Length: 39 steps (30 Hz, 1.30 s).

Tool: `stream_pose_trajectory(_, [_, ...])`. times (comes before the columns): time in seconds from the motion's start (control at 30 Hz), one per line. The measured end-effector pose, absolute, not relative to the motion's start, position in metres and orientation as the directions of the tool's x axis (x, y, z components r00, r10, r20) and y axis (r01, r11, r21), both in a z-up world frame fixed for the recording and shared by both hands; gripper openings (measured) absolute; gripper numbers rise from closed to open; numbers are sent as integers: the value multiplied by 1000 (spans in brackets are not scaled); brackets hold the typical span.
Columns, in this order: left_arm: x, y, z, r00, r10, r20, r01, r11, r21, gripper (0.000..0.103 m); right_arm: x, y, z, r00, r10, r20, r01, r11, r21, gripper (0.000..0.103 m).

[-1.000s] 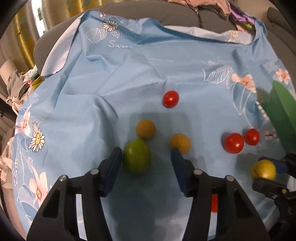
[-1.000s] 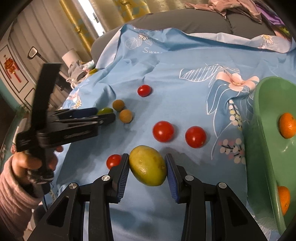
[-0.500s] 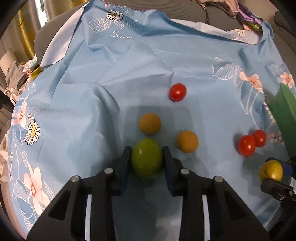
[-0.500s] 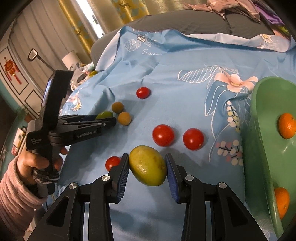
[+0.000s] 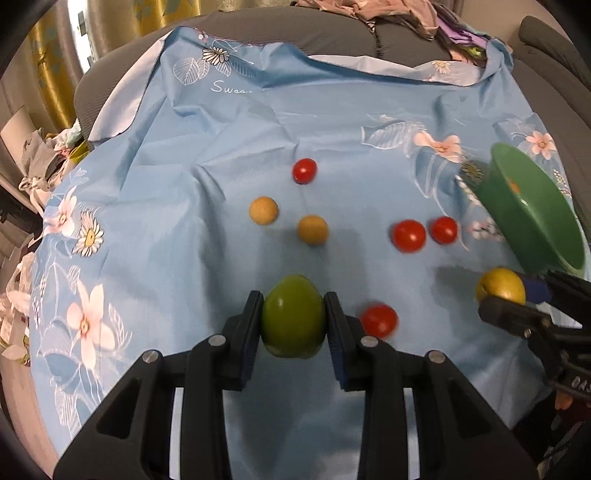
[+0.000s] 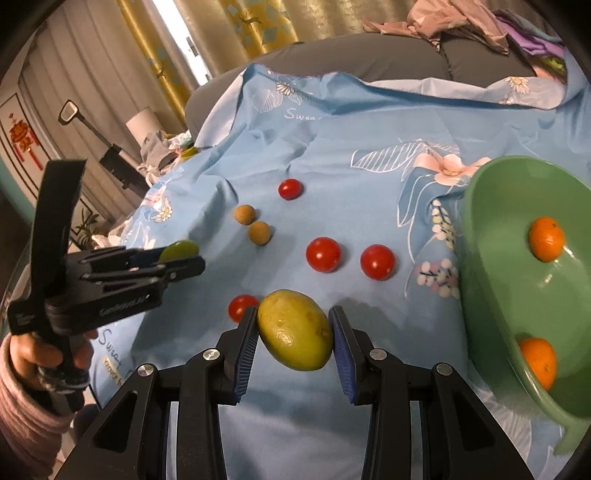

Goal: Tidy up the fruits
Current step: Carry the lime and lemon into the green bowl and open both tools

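Observation:
My left gripper (image 5: 293, 317) is shut on a green fruit (image 5: 293, 321) and holds it just above the blue flowered cloth (image 5: 184, 155). The right gripper (image 6: 294, 334) is shut on a yellow-green fruit (image 6: 294, 334), lifted beside the green bowl (image 6: 491, 295). Two oranges (image 6: 547, 239) lie inside the bowl. On the cloth lie several red tomatoes (image 5: 409, 235) and two small tan fruits (image 5: 313, 229). In the right wrist view the left gripper (image 6: 184, 258) shows at the left with the green fruit (image 6: 179, 250) between its fingertips. The yellow-green fruit (image 5: 500, 286) shows at the right edge of the left wrist view.
A grey sofa (image 5: 332, 33) with a pile of clothes (image 5: 406, 14) lies behind the cloth. Clutter and yellow curtains (image 6: 258, 26) stand at the left. A hand in a pink sleeve (image 6: 22, 391) grips the left tool's handle.
The left gripper closed around the green fruit and lifted it back toward the near side, away from the two tan fruits. The right gripper rose slightly with its yellow-green fruit.

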<state>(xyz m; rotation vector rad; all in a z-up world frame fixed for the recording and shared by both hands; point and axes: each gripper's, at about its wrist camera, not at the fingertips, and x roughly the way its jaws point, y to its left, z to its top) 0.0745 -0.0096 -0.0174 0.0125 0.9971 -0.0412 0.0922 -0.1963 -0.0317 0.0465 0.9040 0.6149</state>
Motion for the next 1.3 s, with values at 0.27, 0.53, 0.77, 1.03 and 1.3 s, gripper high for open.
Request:
stream_pose_trajectory(0.27, [34, -23, -7, 547, -62, -835, 59, 998, -35, 33, 66, -213, -16, 492, 513, -703, -474, 835, 278, 41])
stream_pose_trajectory(0.53, [11, -41, 10, 573, -84, -815, 100, 994, -32, 33, 49, -222, 1, 526, 512, -679, -473, 839, 267, 41])
stream_pose_trajectory(0.77, [6, -56, 23, 596, -101, -796, 136, 990, -24, 33, 42, -234, 9, 552, 512, -658, -463, 845, 269, 41])
stream_pose_trajectory(1.03, [9, -79, 33, 611, -123, -782, 185, 983, -10, 33, 42, -251, 14, 581, 508, -636, -440, 854, 279, 41])
stream_pose_trajectory(1.3, [23, -102, 41, 614, -154, -774, 248, 969, 4, 33, 46, -270, 17, 609, 488, -625, -409, 869, 279, 41])
